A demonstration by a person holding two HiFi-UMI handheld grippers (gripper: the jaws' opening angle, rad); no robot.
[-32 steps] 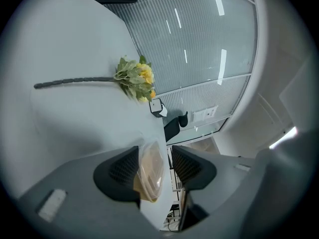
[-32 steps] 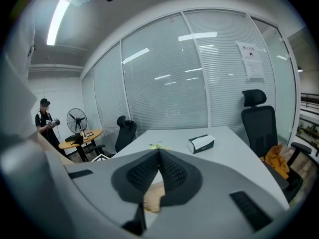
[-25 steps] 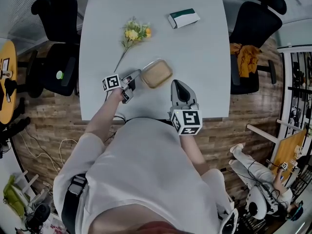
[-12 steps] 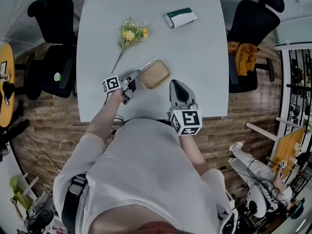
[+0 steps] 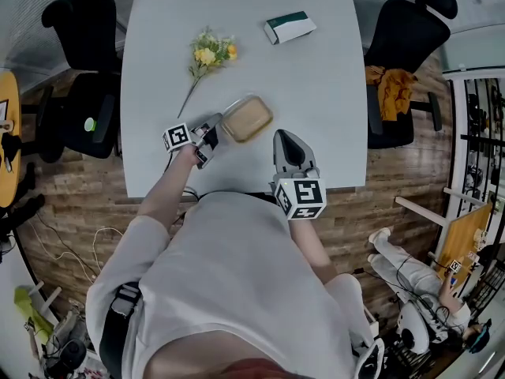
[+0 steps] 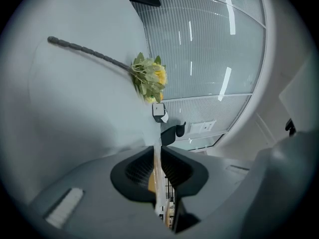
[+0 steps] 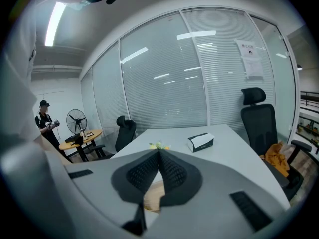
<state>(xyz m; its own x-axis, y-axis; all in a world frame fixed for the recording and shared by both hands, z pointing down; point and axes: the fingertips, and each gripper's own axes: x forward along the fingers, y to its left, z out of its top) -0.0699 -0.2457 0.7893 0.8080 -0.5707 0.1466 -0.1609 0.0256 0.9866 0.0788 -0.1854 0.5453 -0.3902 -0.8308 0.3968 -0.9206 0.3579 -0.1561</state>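
Left gripper view: left tool (image 6: 157,159) has closed down, now pinching box (image 5: 246,118) rim on bench (image 5: 323,101); grip looks set. Right tool (image 7: 159,156) pressed together, empty, near box.

White table (image 5: 316,93), black chairs (image 5: 79,30), wood floor (image 5: 402,188), blinded glass wall (image 7: 164,83).

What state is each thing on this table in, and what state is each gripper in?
left gripper: shut on the container's thin edge.
right gripper: shut, nothing between its jaws.
container: clear, tan inside, gripped at one edge.
flower: lying flat on the table, untouched.
tissue box: lying flat at the far side, untouched.
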